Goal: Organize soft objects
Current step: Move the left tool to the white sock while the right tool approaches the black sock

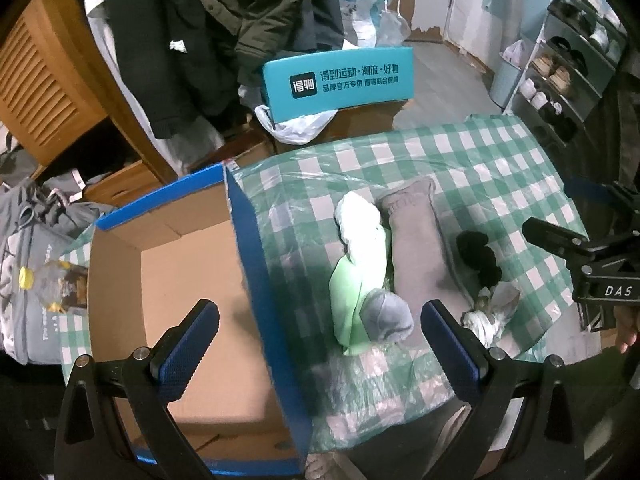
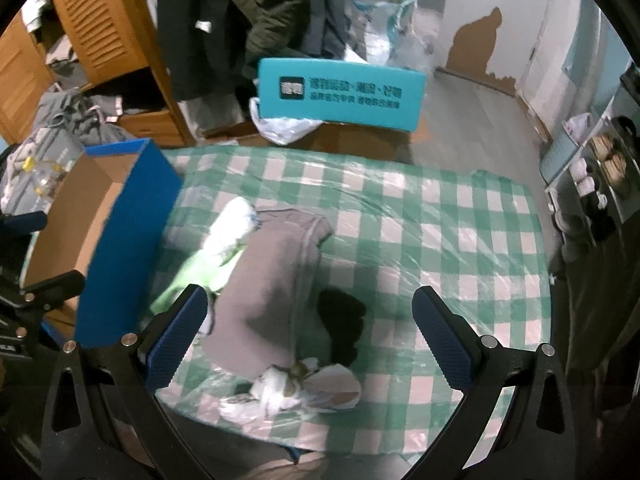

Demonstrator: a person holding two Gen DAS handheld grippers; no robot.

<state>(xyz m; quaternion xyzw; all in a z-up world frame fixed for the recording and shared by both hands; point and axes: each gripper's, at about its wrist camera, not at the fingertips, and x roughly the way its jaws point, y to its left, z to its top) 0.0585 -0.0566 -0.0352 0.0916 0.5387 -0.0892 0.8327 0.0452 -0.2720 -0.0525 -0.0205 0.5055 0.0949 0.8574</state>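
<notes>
Left wrist view: left tool spread wide, nothing between its fingers, hanging over the blue wall of the cardboard box, one finger above the box's inside, the other above the table. Box inside looks bare cardboard. Just past the tool, soft things lie on the green-checked cloth under clear plastic: a green-and-white sock with a grey sock toe lying on its near end, a long grey folded piece touching it on the right, a black sock beside that, and a white patterned crumpled piece near the table's front edge. Right tool shows at the far right, its opening not clear from here. Right wrist view: right tool also wide open and holding nothing, above the grey folded piece, black sock and white crumpled piece; green-and-white sock lies left, near the blue box. Beyond the table, a teal box with printed text, hanging dark jackets, a wooden wardrobe, and a shoe rack at right.
</notes>
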